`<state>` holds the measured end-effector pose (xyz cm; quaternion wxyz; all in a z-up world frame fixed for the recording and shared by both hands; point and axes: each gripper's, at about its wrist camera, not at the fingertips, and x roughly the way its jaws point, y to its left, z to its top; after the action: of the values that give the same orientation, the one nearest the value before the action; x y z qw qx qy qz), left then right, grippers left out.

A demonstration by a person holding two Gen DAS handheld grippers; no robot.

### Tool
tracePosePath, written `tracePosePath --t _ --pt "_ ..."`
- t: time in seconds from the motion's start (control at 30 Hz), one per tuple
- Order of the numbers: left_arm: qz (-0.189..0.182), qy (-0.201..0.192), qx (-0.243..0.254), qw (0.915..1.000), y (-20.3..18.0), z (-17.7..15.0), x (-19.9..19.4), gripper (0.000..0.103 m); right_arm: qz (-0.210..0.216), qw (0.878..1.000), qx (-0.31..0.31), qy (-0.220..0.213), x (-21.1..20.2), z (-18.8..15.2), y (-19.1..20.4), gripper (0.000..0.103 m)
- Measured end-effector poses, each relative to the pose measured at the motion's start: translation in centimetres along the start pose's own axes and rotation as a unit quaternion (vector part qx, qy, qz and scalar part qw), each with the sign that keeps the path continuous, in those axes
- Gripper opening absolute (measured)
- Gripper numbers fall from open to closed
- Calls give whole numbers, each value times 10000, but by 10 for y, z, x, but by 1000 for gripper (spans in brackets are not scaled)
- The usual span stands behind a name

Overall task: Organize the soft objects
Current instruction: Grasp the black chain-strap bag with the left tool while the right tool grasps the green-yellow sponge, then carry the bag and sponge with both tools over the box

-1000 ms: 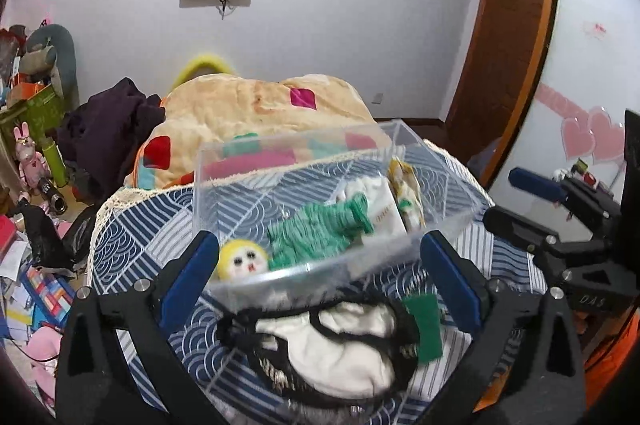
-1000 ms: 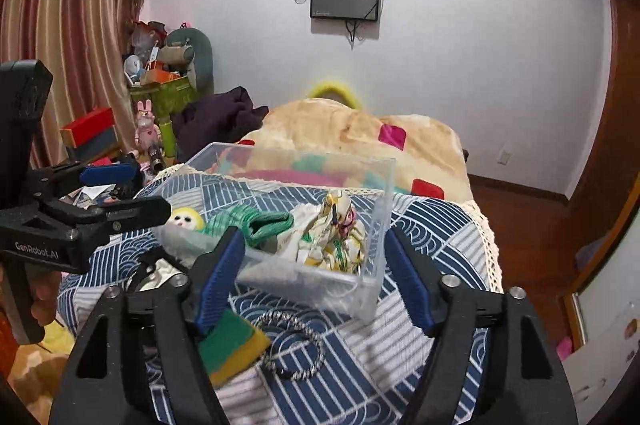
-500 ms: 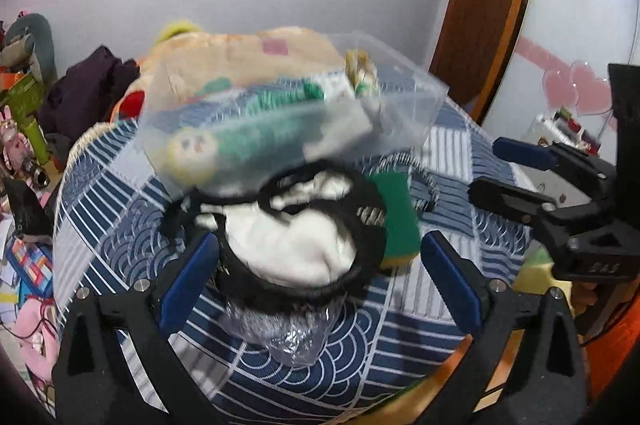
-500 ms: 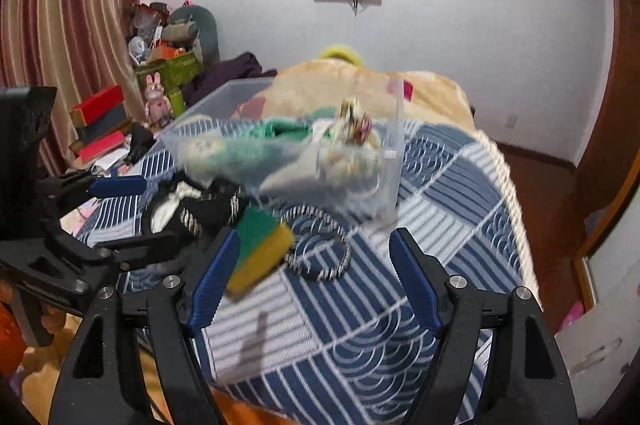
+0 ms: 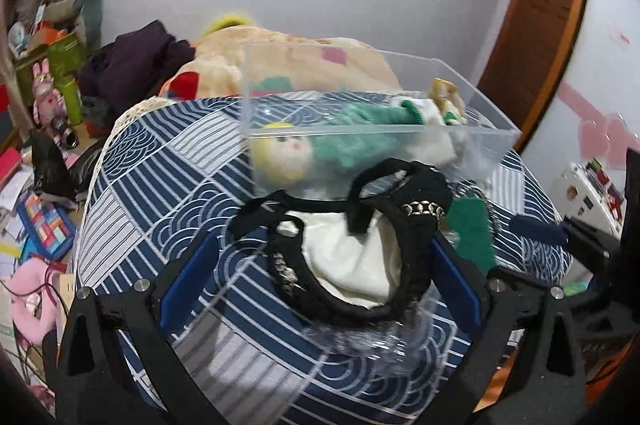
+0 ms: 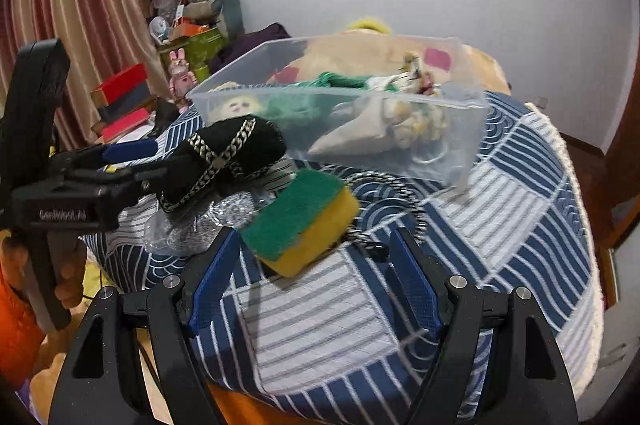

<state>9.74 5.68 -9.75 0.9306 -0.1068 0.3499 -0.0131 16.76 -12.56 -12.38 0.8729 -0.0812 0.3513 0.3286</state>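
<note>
Two grippers face a round worktop [image 6: 520, 193] covered in a blue-and-white patterned cloth. The left gripper [image 5: 324, 273] has its jaws spread wide, one blue pad on either side of a black hat with chain trim [image 5: 404, 217] that lies upside down, its white lining upward, on a crinkled clear plastic wrap [image 5: 380, 341]; neither pad touches the hat. In the right view the left gripper [image 6: 132, 161] sits at the left, gripped by a hand [image 6: 60, 277], with the hat [image 6: 228, 153] just beside its tips.

The right gripper [image 6: 312, 285] also has its jaws wide, set either side of a green-and-yellow sponge [image 6: 304, 221] that rests near the worktop's near edge, its green face up. A black-and-white braided cord [image 6: 400, 201] curls just right of the sponge.

Farther back stands a clear plastic bin [image 5: 360, 129] holding a yellow-haired doll head [image 5: 280, 153], a green knitted piece [image 5: 360, 133] and pale cloth items. Behind it lies a beige quilt [image 5: 280, 61].
</note>
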Motion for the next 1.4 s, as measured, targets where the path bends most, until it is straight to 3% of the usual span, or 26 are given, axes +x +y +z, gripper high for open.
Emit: tracePosePath --t 0.1,0.2,0.3,0.6,0.77,0.83,1.1,1.4 --pt "33 28 -174 9998 9 0 7 102 99 9999 71 60 8 2 1 74" --pt "5 99 -351 9993 16 -2 17 102 154 9998 91 118 13 3 3 64" --pt "-78 178 -456 9988 20 -3 26 96 189 9996 73 190 18 2 5 55" --pt "-651 313 -664 9952 24 -5 35 54 232 9996 105 145 12 -5 2 43" --pt "-646 291 -590 9957 23 -5 27 25 243 9996 149 59 2 -10 1 39" --pt "-604 258 -473 9967 20 -4 20 20 239 9996 174 -16 -5 -10 -1 39" --pt "-596 -66 -121 9981 5 -3 -19 16 168 9989 236 -374 -30 -4 -5 38" --pt "-588 -714 229 9954 -14 20 -66 15 -11 9964 217 -817 -54 14 -12 38"
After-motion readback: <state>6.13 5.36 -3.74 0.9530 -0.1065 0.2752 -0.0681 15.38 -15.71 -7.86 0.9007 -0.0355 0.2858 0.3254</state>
